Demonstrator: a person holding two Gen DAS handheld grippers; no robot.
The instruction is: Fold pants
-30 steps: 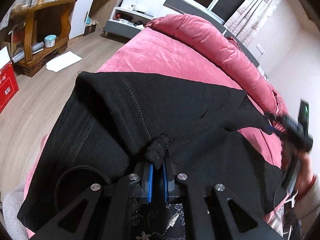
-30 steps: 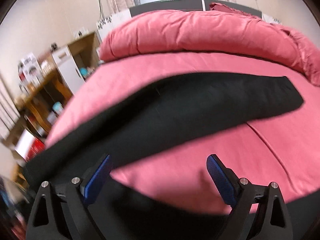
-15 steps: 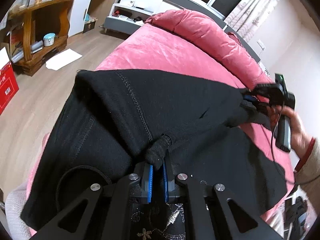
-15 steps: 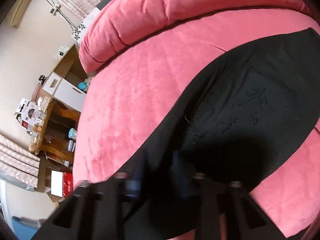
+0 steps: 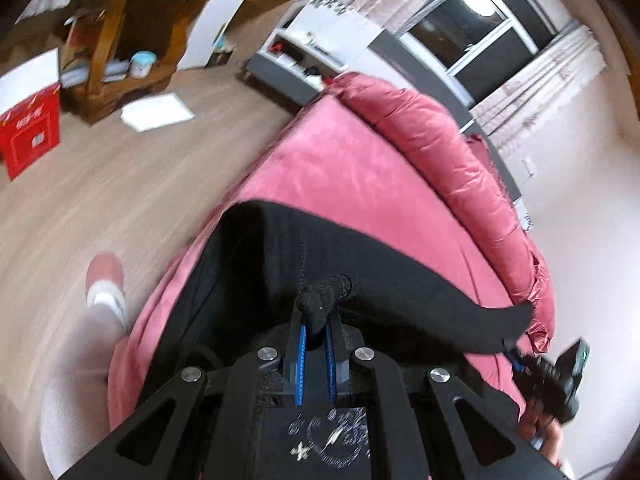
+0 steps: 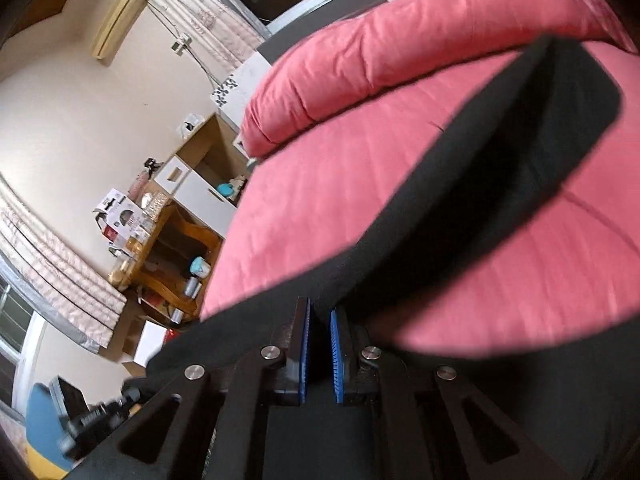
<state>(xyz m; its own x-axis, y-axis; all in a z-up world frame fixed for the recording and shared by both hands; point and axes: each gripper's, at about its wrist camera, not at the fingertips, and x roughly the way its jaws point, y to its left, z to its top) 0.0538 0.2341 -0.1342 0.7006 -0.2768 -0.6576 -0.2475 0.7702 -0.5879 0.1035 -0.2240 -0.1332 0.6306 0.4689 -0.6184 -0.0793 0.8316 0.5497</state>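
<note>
Black pants (image 5: 384,280) hang stretched above a pink bed (image 5: 352,168). My left gripper (image 5: 316,320) is shut on a bunched fold of the pants at the waist end. My right gripper (image 6: 319,320) is shut on the pants' edge; the pants (image 6: 520,152) run from it in a long black band toward the far right over the bed (image 6: 320,208). In the left wrist view the right gripper (image 5: 516,356) shows at the lower right, holding the far corner of the pants.
A rolled pink duvet (image 5: 448,152) lies along the head of the bed. A wooden shelf unit (image 5: 116,40), a red box (image 5: 30,132) and white paper (image 5: 156,112) stand on the wood floor left of the bed. The person's slippered foot (image 5: 106,284) is beside the bed.
My right gripper closed on the pants' edge and lifted it. Both grippers have raised the pants and moved toward the bed's near edge, stretching the cloth between them.
</note>
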